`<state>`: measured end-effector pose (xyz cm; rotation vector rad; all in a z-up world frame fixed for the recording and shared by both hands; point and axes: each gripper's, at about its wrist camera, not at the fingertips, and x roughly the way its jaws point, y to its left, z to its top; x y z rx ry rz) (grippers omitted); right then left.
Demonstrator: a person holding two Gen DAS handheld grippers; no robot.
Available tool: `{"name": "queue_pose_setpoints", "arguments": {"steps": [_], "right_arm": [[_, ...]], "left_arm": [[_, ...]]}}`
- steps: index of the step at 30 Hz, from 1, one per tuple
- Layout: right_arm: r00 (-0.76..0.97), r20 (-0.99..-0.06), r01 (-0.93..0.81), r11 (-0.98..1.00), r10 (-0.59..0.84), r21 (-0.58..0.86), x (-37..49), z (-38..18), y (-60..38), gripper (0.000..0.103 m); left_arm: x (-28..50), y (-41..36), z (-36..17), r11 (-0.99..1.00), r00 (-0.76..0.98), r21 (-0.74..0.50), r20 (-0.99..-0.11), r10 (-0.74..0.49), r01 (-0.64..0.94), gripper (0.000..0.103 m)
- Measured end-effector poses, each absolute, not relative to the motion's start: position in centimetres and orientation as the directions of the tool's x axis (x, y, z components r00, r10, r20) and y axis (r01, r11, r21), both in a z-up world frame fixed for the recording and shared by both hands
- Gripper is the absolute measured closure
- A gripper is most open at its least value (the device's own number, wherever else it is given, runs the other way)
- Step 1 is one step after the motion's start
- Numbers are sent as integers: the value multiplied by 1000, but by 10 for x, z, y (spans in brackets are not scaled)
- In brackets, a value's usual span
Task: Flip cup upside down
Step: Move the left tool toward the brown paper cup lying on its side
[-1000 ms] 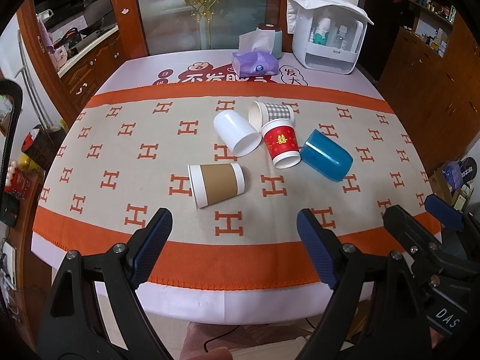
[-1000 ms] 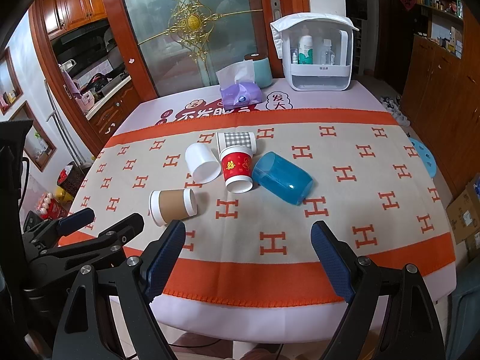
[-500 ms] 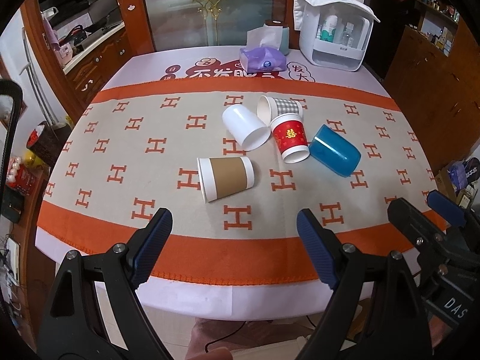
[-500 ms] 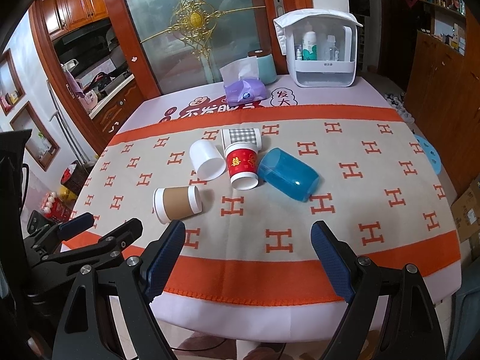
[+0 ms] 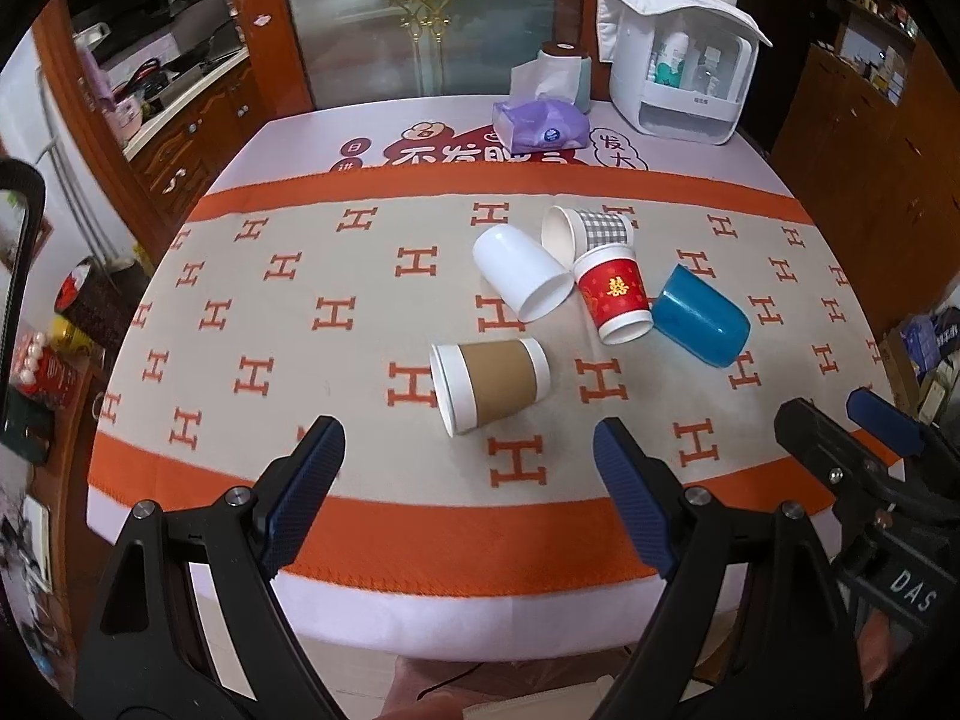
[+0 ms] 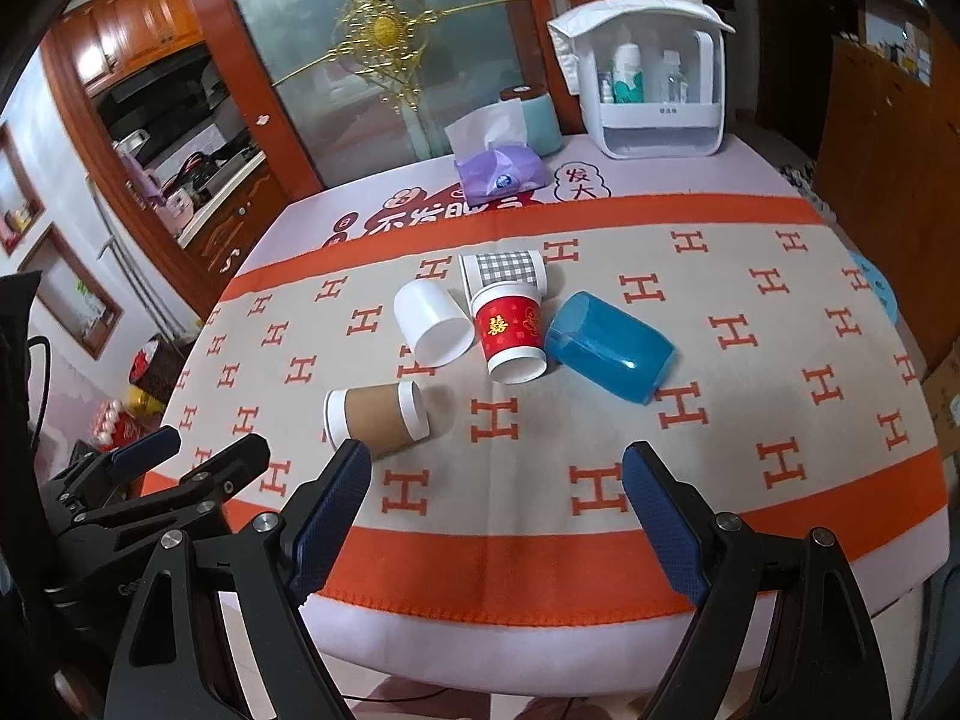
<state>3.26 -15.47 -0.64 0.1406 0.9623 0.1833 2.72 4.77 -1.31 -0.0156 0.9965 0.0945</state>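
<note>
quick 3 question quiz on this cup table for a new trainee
1. True or false: the brown sleeved cup stands upright.
2. How many cups lie on the tablecloth?
3. Which touches the red cup? A) tissue pack B) white cup C) left gripper

Key:
1. False, it lies on its side.
2. Five: brown sleeved, white, checked cup, red, blue cup.
3. B; both the left gripper and right gripper are open and hold nothing.
</note>
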Motion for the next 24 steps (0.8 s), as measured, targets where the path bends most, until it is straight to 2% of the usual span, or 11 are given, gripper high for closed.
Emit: {"name": "queue_pose_setpoints", "arguments": {"steps": [11,20,24], "right_arm": [[509,-837,53,964,199,262,76,-45,-154,16],[410,-888,166,940,209,298,100,-117,-146,16],[365,-903,204,927,226,314,105,-144,-138,16]], "left_arm": [[98,50,-20,974,466,104,-885,-2,203,20],[148,39,-76,874,324,134,-946,-28,467,20],[161,32,-112,818,227,111,-974,-25,565,20]]}}
